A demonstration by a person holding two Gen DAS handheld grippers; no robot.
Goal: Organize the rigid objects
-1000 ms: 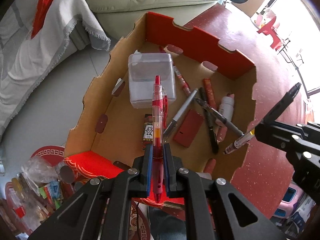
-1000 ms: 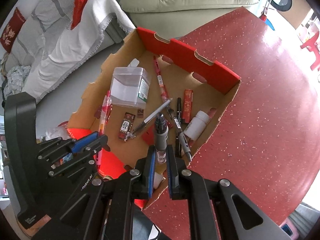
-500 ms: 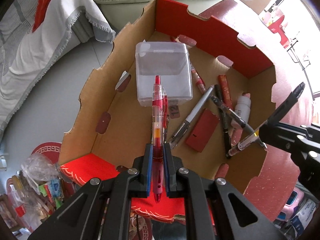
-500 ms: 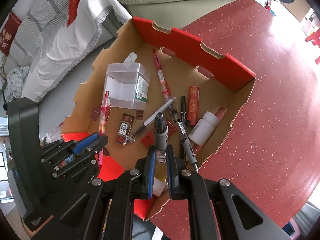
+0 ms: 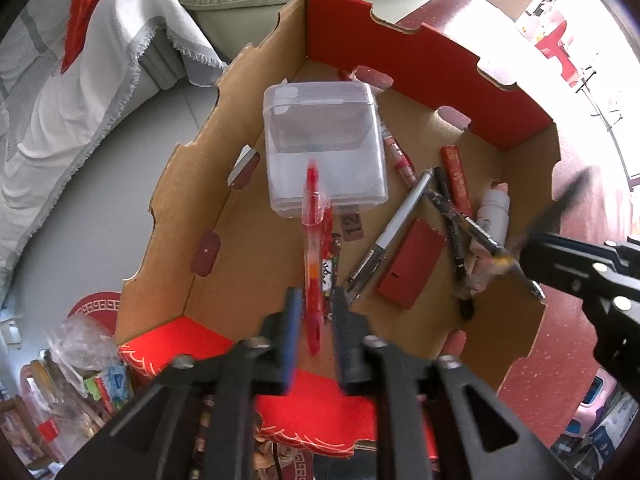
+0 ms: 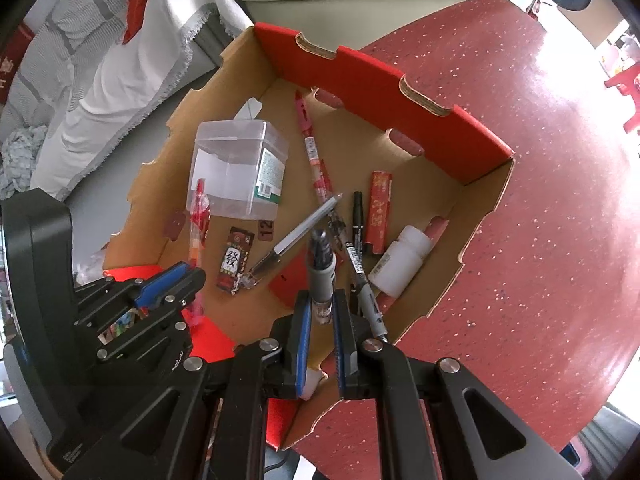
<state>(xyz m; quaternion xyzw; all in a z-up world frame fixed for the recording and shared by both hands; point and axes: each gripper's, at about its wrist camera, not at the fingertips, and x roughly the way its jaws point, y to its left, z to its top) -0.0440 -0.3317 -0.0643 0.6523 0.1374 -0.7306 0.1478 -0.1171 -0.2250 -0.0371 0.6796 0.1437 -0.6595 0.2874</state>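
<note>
Pens are pointing into the cardboard box [image 5: 208,168]: left gripper [image 5: 314,308], jaws parted, is loosing the red pen [image 5: 313,216]; right gripper [image 6: 322,312] is pinching the grey marker [image 6: 321,268].

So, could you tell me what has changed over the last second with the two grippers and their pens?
The left gripper has opened: its fingers now stand apart from the red pen, which was clamped before. Both grippers have moved closer to the cardboard box. The right gripper stays shut on the black marker. The clear container and the loose items in the box have not moved.
</note>
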